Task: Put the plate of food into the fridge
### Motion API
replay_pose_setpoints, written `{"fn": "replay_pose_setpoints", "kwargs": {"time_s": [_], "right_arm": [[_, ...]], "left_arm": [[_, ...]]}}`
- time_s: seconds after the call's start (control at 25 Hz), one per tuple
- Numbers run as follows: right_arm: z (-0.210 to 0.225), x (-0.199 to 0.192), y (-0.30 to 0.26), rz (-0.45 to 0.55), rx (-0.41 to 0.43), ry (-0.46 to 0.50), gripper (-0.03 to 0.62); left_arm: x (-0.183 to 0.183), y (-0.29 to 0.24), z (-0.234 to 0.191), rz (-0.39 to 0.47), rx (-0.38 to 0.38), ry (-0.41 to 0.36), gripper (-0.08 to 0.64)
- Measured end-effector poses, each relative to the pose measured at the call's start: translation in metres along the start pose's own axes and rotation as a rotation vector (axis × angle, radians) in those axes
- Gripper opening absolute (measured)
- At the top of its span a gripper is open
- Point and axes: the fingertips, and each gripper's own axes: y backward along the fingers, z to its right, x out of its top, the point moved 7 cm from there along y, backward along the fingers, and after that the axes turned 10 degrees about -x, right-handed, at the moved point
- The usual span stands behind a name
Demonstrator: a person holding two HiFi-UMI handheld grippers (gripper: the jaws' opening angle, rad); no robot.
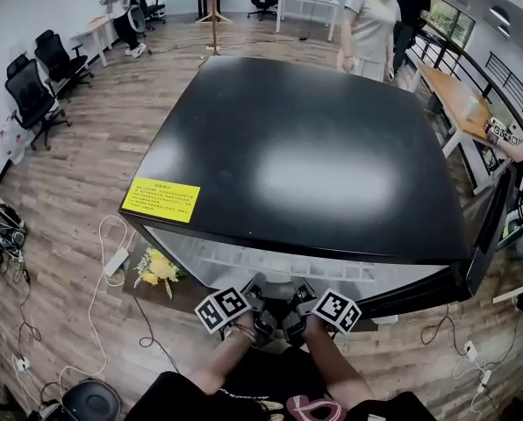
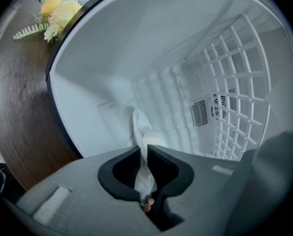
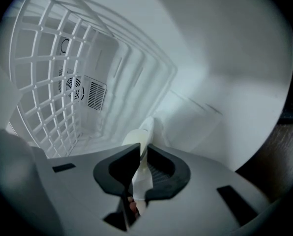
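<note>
The white plate [image 2: 140,132] shows edge-on, with its rim caught between the black pads of my left gripper [image 2: 142,150], which is shut on it. My right gripper [image 3: 142,150] is shut on the opposite rim of the plate [image 3: 135,137]. Both views look into the white inside of the fridge [image 2: 112,48], so the plate is inside the compartment. In the head view the two grippers [image 1: 263,305] [image 1: 293,307] sit side by side at the fridge's open front, under its black top [image 1: 314,147]. From there the plate is hidden, and no view shows the food.
A white wire shelf [image 2: 240,82] and a fan vent [image 2: 210,109] line the back of the compartment. The fridge door [image 1: 490,235] stands open at the right. Yellow flowers [image 1: 156,268] lie on a brown board left of the fridge. Cables trail on the floor, and a person [image 1: 371,20] stands beyond.
</note>
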Motion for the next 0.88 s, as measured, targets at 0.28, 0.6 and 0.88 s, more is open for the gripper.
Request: {"fn": "replay_pose_setpoints", "kwargs": {"time_s": [0.28,0.6,0.88], "right_arm": [[-0.004,0.005,-0.007,-0.007,-0.046,0.004,0.058],[-0.008,0.007,-0.008,-0.035,-0.011,0.031,0.089],[-0.01,0.008,-0.006,-0.036,-0.052,0.116,0.125]], "left_arm": [[0.005,-0.009,0.002,0.041,0.029,0.015,0.043],[0.007,-0.014,0.004,0.088,0.057,0.031,0.035],[0.006,-0.017,0.004,0.117,0.061,0.051,0.029]]}}
